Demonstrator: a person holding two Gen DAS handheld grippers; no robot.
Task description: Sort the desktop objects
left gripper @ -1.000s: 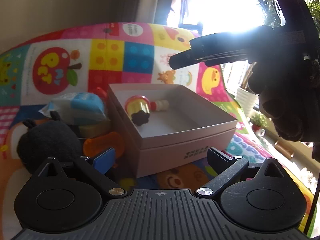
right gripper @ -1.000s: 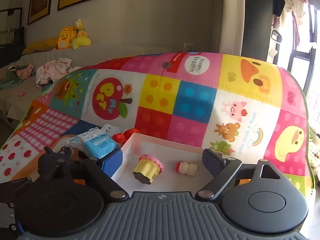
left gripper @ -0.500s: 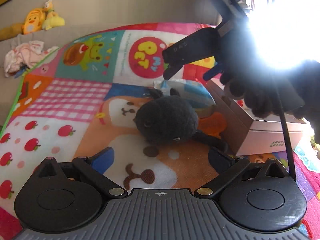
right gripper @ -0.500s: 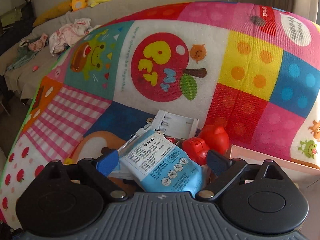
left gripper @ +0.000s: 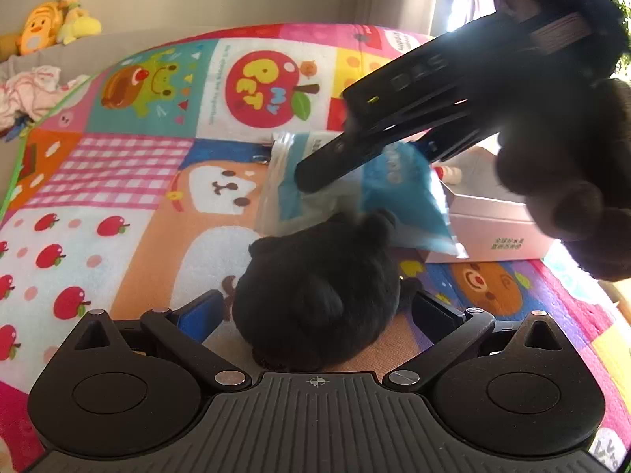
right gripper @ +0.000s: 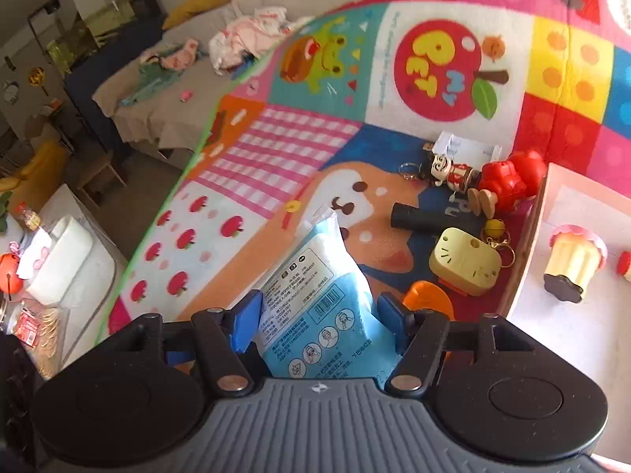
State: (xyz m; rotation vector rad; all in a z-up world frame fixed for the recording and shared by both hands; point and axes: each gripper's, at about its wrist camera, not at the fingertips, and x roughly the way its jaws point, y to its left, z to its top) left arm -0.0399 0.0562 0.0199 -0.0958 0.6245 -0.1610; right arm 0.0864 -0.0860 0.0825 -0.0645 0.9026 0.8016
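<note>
A black plush toy (left gripper: 315,276) lies on the colourful play mat between the fingers of my left gripper (left gripper: 315,311), which stands open around it. My right gripper (right gripper: 318,323) is closing, and its blue pads (right gripper: 246,323) press on a blue and white packet (right gripper: 315,307). In the left wrist view the right gripper (left gripper: 366,165) holds that packet (left gripper: 398,193) tilted just above and behind the plush. The white box (right gripper: 532,244) stands at the right with a cupcake toy (right gripper: 572,260) and a small red-capped bottle (right gripper: 625,262) inside.
Left of the box lie a red figure (right gripper: 508,181), a keychain doll (right gripper: 449,171), a black cylinder (right gripper: 426,218), a yellow cat-faced piece (right gripper: 465,262) and an orange piece (right gripper: 428,295). The mat's green edge (right gripper: 169,213) drops off at the left. A gloved hand (left gripper: 572,181) fills the upper right.
My left gripper swung from the box to the plush and closed in around it. The right gripper left the box, came down over the blue packet, narrowed onto it and raised it.
</note>
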